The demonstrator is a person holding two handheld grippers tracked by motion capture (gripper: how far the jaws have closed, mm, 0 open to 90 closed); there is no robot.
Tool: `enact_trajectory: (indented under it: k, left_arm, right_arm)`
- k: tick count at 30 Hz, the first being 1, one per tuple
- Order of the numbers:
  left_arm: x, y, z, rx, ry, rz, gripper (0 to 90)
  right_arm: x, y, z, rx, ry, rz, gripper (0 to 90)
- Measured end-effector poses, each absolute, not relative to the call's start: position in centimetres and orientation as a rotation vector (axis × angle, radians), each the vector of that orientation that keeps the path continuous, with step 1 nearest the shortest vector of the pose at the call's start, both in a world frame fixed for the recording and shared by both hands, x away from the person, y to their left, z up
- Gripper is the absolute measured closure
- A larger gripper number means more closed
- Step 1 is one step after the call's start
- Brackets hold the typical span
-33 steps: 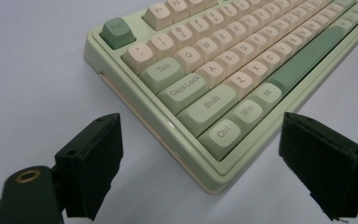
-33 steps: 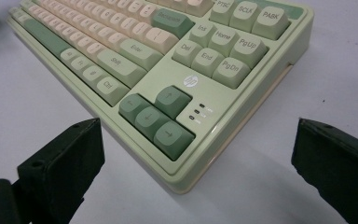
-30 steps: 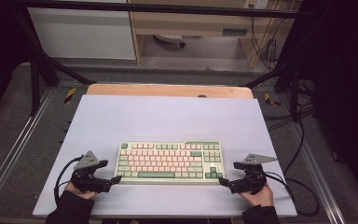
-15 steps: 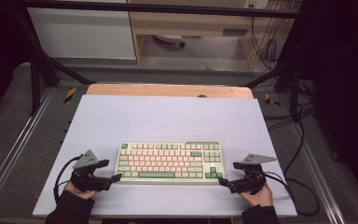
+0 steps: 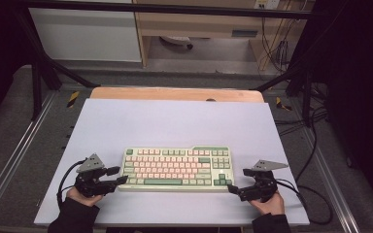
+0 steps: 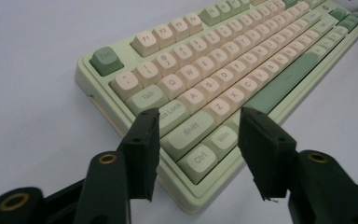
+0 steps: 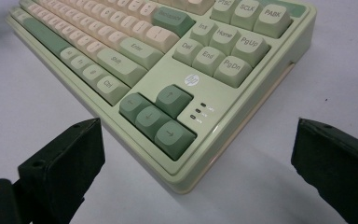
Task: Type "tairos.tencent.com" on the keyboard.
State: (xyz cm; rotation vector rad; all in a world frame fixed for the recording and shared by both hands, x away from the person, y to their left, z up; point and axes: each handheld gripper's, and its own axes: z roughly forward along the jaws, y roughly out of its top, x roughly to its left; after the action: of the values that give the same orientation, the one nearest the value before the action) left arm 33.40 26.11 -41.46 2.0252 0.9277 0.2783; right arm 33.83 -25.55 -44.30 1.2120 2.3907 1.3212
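Note:
A pale green keyboard (image 5: 175, 170) with cream and green keys lies flat on the near half of the white table top (image 5: 175, 121). My left gripper (image 5: 120, 175) sits at its front left corner. In the left gripper view the keyboard (image 6: 214, 79) has that corner between the jaws of the left gripper (image 6: 199, 115), which have just been closing; the pads are not seen pressing on it. My right gripper (image 5: 238, 179) is at the front right corner. Its view shows the keyboard (image 7: 168, 70) by the arrow keys, with the right gripper (image 7: 199, 126) wide open around that corner.
A wooden strip (image 5: 175, 93) runs along the table's far edge. Black frame bars (image 5: 39, 73) and cables (image 5: 315, 145) flank the table. A cabinet (image 5: 87, 34) stands beyond. Bare white table top lies behind the keyboard.
The left gripper's jaws have drawn closer together around the keyboard's corner. Both hands and the keyboard stay where they were.

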Motion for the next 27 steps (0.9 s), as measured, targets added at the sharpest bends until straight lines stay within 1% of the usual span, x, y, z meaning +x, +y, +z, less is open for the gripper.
enact_trajectory:
  k: [3,5,9,10,12,13,14,16,17,27]
  left_arm:
    - [33.4,25.8,-41.2,2.026,0.924,0.277,54.9]
    - [33.5,25.6,-41.1,2.024,0.923,0.273,56.0]
    - [33.6,25.1,-40.9,2.025,0.923,0.271,62.6]
    - [33.6,24.9,-40.8,2.024,0.922,0.270,62.6]
    - [33.7,24.7,-40.7,2.027,0.919,0.270,66.5]
    - [33.7,24.5,-40.7,2.027,0.917,0.269,66.5]
    - [33.7,24.4,-40.6,2.026,0.913,0.265,69.8]
    - [33.8,24.1,-40.5,2.028,0.908,0.269,70.5]
    - [33.9,24.0,-40.5,2.028,0.907,0.267,72.8]
    - [34.7,22.3,-40.3,2.042,0.902,0.258,81.2]
  right_arm:
    - [33.9,-25.6,-44.3,1.209,2.394,1.318,3.2]
    - [33.8,-25.6,-44.3,1.211,2.394,1.319,3.2]
    - [33.8,-25.6,-44.3,1.212,2.395,1.317,3.2]
    - [33.8,-25.6,-44.3,1.212,2.395,1.317,3.2]
    - [33.8,-25.5,-44.3,1.212,2.393,1.317,3.2]
    - [33.8,-25.5,-44.3,1.213,2.395,1.318,3.2]
    - [33.8,-25.5,-44.3,1.217,2.393,1.320,3.2]
    - [33.8,-25.5,-44.3,1.219,2.392,1.321,3.2]
    - [33.8,-25.5,-44.3,1.219,2.393,1.321,3.2]
    - [33.9,-25.5,-44.4,1.213,2.398,1.314,3.2]
